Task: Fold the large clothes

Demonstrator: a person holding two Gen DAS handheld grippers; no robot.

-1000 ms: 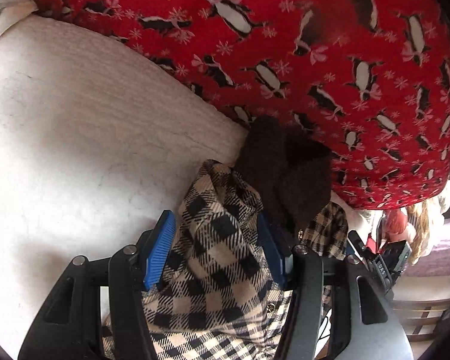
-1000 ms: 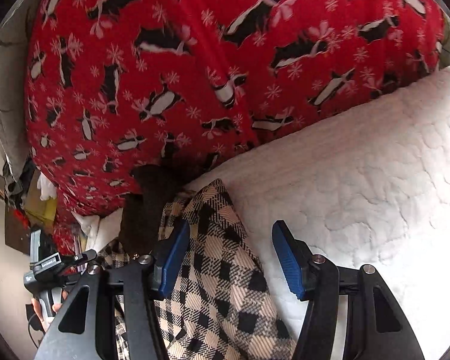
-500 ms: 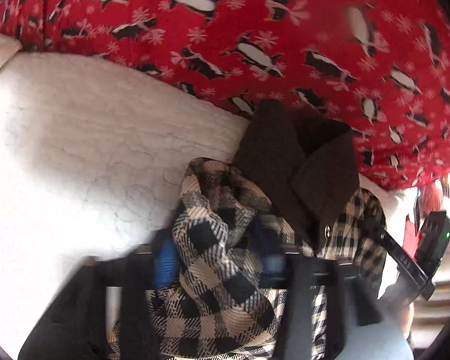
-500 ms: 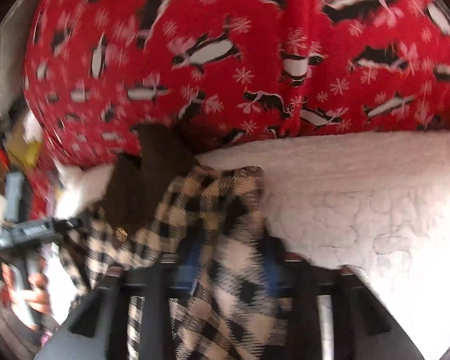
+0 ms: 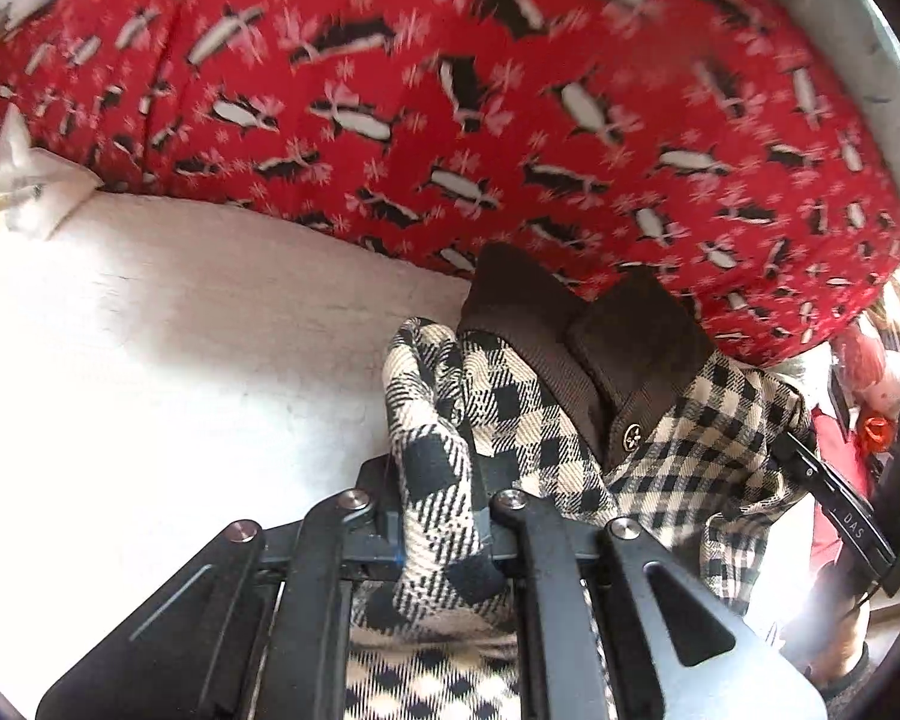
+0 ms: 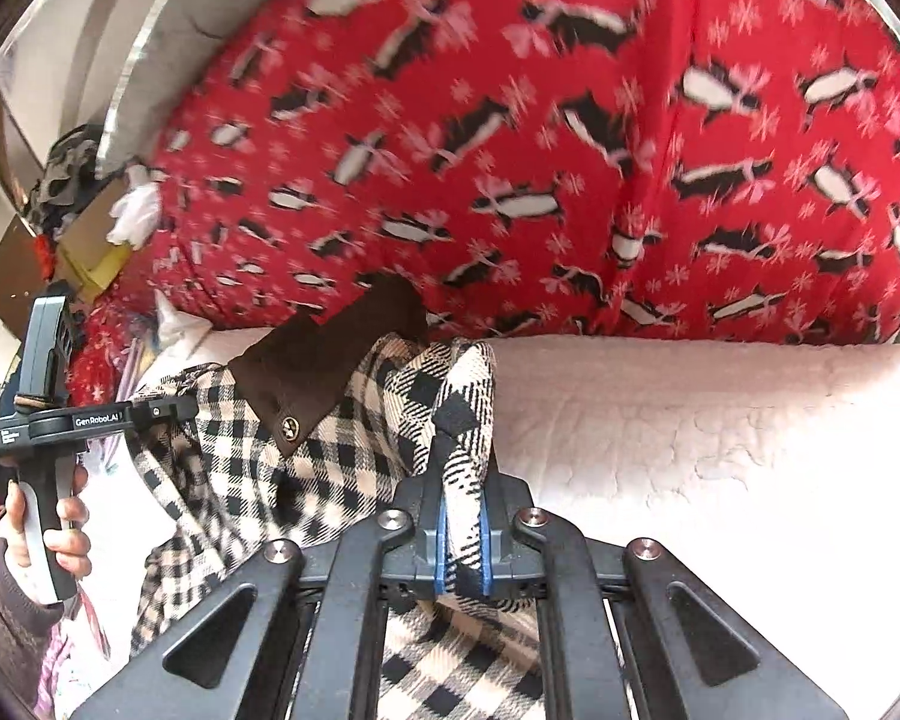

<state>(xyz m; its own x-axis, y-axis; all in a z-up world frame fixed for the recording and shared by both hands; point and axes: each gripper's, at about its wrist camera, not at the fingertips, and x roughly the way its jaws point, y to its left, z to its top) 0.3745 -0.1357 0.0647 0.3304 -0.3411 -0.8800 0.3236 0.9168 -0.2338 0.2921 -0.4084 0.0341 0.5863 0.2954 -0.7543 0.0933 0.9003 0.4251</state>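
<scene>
Left wrist view shows the left tool (image 5: 441,531) closed tight on a bunched ridge of the checked coat (image 5: 510,420), the cream-and-black cloth squeezed between its jaws with no gap to either side. Right wrist view shows the same on the other shoulder: the right tool (image 6: 462,546) is clamped on a fold of that coat (image 6: 306,480), its blue pads pressed flat against the fabric. The coat lies on the white quilted bed (image 6: 720,450), its brown collar (image 6: 324,366) and a metal button (image 6: 288,427) facing up, the collar end just touching the red penguin blanket (image 6: 570,150) heaped behind it. From the right wrist view, the other handle and the hand (image 6: 60,534) holding it sit at the left edge, near the coat's far shoulder. By my judgement the step in hand is the grasp at both shoulders, made ready to lift and spread the garment or to carry its upper half over for the first fold; little of the folding itself looks done, since the body of the coat is crumpled. The next move calls for both tools to rise together and evenly, keeping the cloth taut between them. Thick wool may slip from a narrow pinch, and the collar could catch on the blanket.
</scene>
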